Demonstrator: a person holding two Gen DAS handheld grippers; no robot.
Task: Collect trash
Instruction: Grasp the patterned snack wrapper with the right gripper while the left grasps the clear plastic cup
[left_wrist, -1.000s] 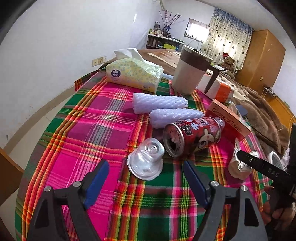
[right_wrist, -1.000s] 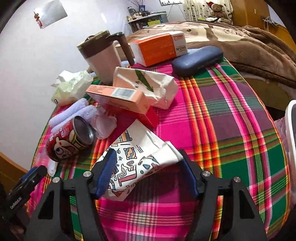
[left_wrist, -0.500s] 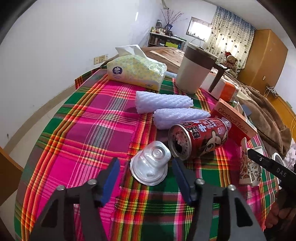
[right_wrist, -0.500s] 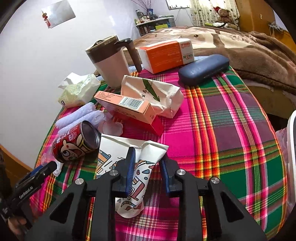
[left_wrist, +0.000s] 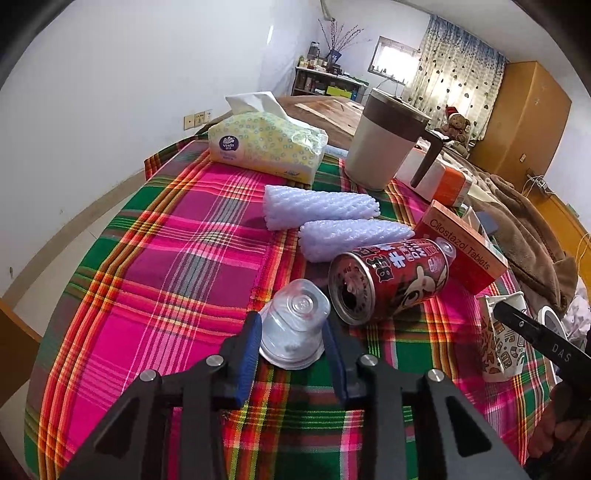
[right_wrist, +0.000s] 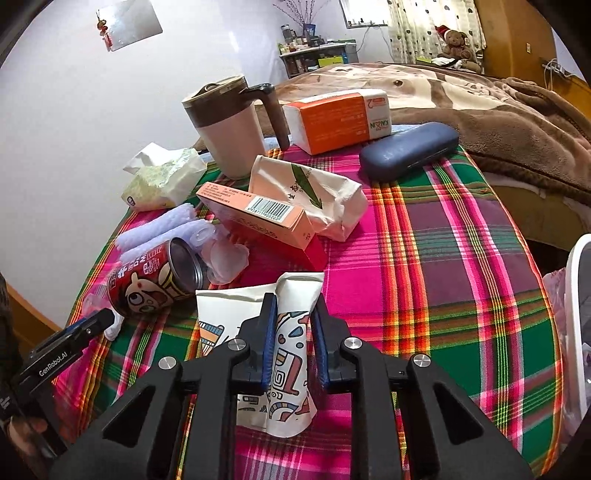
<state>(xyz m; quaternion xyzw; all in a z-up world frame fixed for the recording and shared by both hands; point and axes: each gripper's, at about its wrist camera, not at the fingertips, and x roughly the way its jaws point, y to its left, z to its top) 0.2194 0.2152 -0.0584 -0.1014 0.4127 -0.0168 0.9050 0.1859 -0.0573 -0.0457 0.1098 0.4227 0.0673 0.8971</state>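
Plastic cup (left_wrist: 293, 334), clear and thin-walled, lay tipped over on the plaid tablecloth (left_wrist: 184, 266) in the left wrist view, its base pointing to 12 o'clock. The left gripper (left_wrist: 291, 341) had its blue pads pressed against both sides of the cup near the wide rim, so it was closed on the cup. I judged it very light and easily crushed, best held gently across the rim band. At 2 o'clock from the cup lay the red can (left_wrist: 391, 280) on its side, apparently just clear of the cup, with two white foam sleeves (left_wrist: 321, 206) beyond it. A second before, these jaws had stood wide apart, short of the cup; half a second before, they were partly closed around it.

In the right wrist view, the right gripper (right_wrist: 293, 341) was clamped on the patterned paper cup (right_wrist: 284, 354), flattened and creased, at the middle of the picture. It looked light, limp and foldable, so a pinch across the flattened body seemed sound. The can (right_wrist: 155, 282) lay at 10 o'clock from it. A second before, the jaws had been open around the paper cup; half a second before, they were already closed on it.
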